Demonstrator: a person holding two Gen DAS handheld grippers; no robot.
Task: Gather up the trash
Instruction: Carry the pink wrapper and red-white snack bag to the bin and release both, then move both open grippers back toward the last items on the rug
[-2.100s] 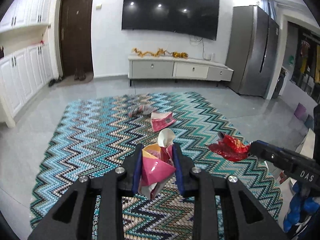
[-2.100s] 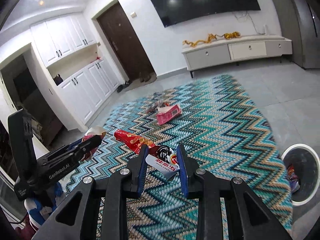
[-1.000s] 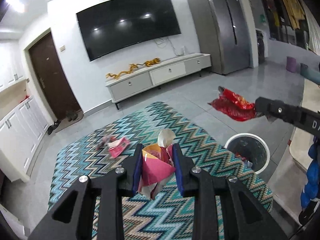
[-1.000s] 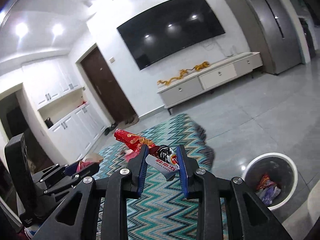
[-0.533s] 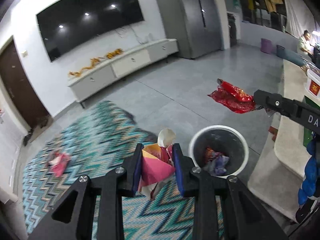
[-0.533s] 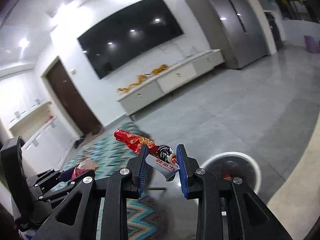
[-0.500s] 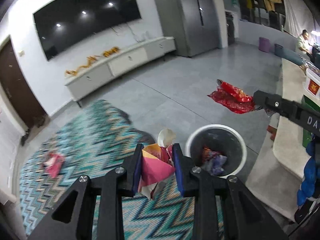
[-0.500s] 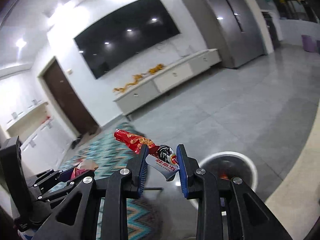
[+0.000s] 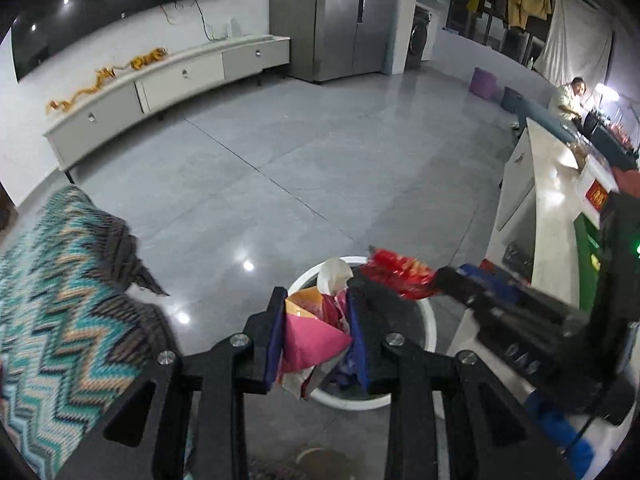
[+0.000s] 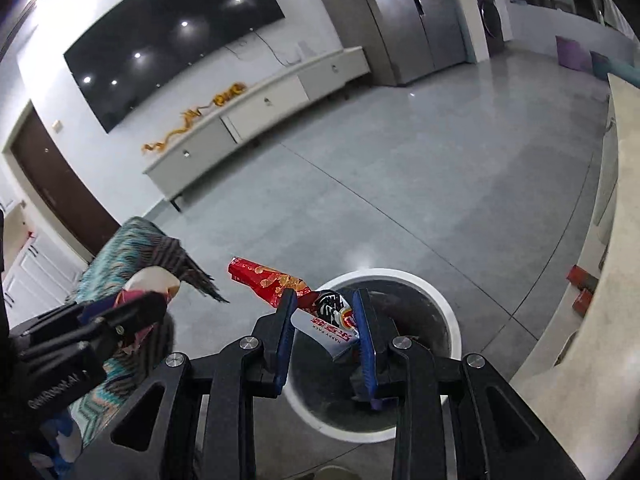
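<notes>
My left gripper (image 9: 317,312) is shut on a crumpled pink and yellow wrapper (image 9: 310,340) and holds it over the near rim of a round white trash bin (image 9: 426,312). My right gripper (image 10: 325,312) is shut on a red and white snack wrapper (image 10: 276,282) and holds it above the same bin (image 10: 450,320), which has a dark inside. In the left wrist view the right gripper (image 9: 444,280) comes in from the right with the red wrapper (image 9: 400,270) over the bin. In the right wrist view the left gripper (image 10: 156,304) is at the left.
A zigzag-patterned rug (image 9: 60,300) lies to the left of the bin, its corner (image 10: 176,256) folded. A pale counter (image 9: 552,216) stands close on the right. A long white TV cabinet (image 10: 256,108) and a steel fridge (image 9: 340,16) stand at the far wall across grey tiles.
Both grippers have swung right and down, away from the rug. The bin has come from the floor ahead to right under both wrappers. The grips have not changed.
</notes>
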